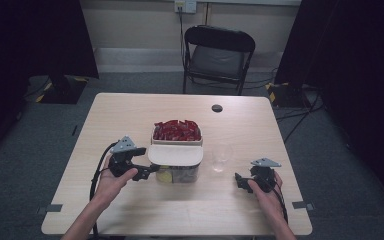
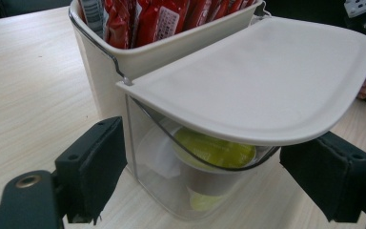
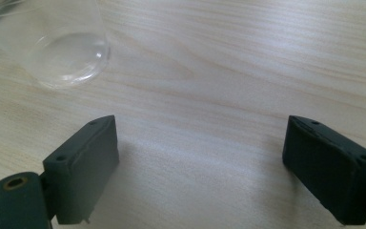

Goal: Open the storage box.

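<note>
Left gripper [image 1: 147, 172] is sitting at the clear container's [image 2: 171, 191] left end w/ jaws spread either side of its corner, not pinching it, as far as the left gripper view tells. The cream lid [image 2: 262, 81] is overhanging and hiding most of what's inside; a yellow-topped cup [image 2: 214, 149] is peeking out under it, rest hard to read. Behind, touching, the white tub [image 2: 171, 50] of red packets [image 2: 138, 19] is getting cut off at the top edge. Right gripper [image 1: 240, 181] is resting on the surface [image 1: 130, 115], jaws wide apart over bare wood, nothing btwn them. Its own view is catching the glass [image 3: 52, 43] base, upper part cropped; high view is showing the whole glass beside the container.
</note>
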